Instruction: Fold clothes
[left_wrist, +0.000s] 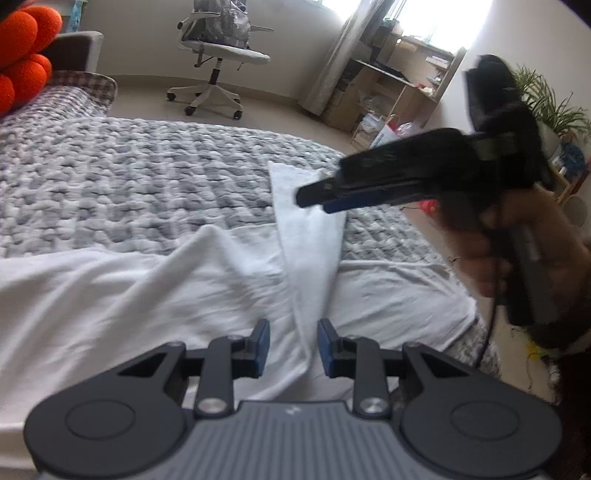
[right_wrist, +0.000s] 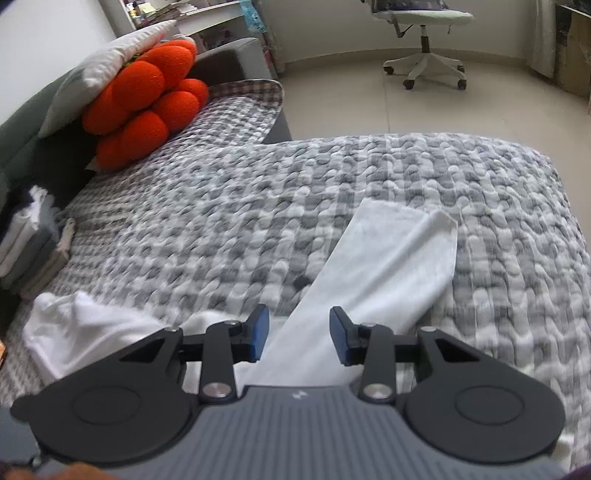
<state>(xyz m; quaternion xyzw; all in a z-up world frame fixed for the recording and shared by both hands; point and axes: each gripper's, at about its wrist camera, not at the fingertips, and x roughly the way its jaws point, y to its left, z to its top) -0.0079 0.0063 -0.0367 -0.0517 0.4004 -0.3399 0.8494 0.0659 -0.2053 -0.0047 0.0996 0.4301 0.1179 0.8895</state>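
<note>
Two grippers are held above a white garment (left_wrist: 184, 295) spread on a grey quilt (left_wrist: 129, 177). A long sleeve (right_wrist: 391, 258) is seen laid out diagonally at lower centre of the right view. The left gripper (left_wrist: 292, 347) is parted around the sleeve's raised edge, nothing pinched. The right gripper (right_wrist: 299, 338) is also parted, empty, probably poised to catch the sleeve for folding.

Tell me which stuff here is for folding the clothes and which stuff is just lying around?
For the job:
white shirt, sleeve stretched out
left gripper, open
right gripper, open
grey blanket underneath

Just lying around:
orange cushion
white pillow
office chair
folded pile
potted plant
</note>
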